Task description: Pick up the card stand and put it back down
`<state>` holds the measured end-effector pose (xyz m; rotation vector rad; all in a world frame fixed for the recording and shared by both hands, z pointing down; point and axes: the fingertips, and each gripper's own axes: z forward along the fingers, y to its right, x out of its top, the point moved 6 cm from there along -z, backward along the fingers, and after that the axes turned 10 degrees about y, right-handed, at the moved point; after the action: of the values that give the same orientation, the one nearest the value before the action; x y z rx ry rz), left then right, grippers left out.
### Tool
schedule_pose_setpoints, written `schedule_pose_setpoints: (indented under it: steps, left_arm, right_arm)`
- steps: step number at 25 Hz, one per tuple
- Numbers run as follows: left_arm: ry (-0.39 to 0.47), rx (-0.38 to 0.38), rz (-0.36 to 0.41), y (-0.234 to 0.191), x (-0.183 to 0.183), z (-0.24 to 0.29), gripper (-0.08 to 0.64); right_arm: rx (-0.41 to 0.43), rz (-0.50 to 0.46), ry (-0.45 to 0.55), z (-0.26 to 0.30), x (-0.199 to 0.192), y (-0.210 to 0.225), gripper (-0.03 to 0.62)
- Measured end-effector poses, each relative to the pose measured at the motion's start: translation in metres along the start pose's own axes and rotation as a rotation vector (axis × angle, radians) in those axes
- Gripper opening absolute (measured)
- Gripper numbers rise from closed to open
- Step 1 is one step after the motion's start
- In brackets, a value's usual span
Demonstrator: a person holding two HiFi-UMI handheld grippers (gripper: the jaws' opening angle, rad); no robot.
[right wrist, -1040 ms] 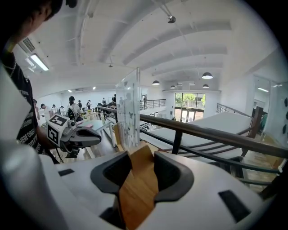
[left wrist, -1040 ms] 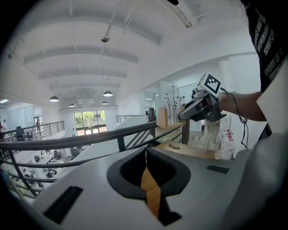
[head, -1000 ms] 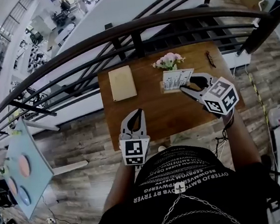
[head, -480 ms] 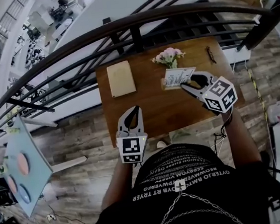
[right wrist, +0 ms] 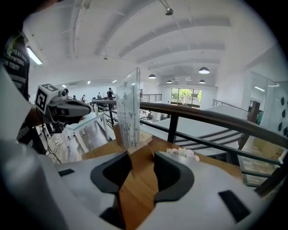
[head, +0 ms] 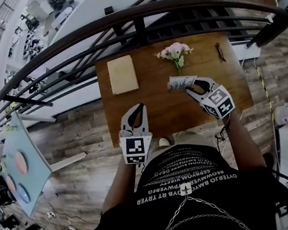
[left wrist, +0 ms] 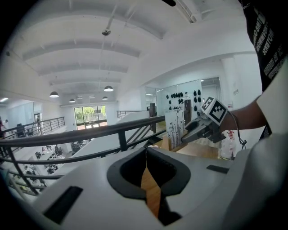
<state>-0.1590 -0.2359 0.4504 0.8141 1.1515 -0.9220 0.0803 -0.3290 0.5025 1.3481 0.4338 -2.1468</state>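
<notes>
Right gripper (right wrist: 143,158) clamped on card stand (right wrist: 129,110) wooden base, card upright, low over table (head: 157,113), likely for set-down. Left gripper (left wrist: 146,155) jaws together, empty, idle at near edge.

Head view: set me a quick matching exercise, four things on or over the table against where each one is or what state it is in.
1. card stand
2. flowers
3. tan pad
4. left gripper

A. flat on the far left part of the table
B. jaws together, nothing in them, over the near part of the table
C. gripped between the jaws of the right gripper
D. by the far edge, beyond the card stand

Pairs: 1-C, 2-D, 3-A, 4-B
</notes>
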Motion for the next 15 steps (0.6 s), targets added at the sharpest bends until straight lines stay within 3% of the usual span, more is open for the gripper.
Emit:
schedule_pose_setpoints:
  steps: [10, 15]
  left_arm:
    - [-0.056, 0.022, -0.016, -0.005, -0.004, 0.029, 0.029]
    - [-0.082, 0.039, -0.02, -0.006, -0.007, 0.041, 0.029]
  right_arm:
    - [0.053, 0.062, -0.04, 0.045, -0.061, 0.016, 0.17]
    - [0.075, 0.039, -0.075, 0.062, -0.085, 0.024, 0.17]
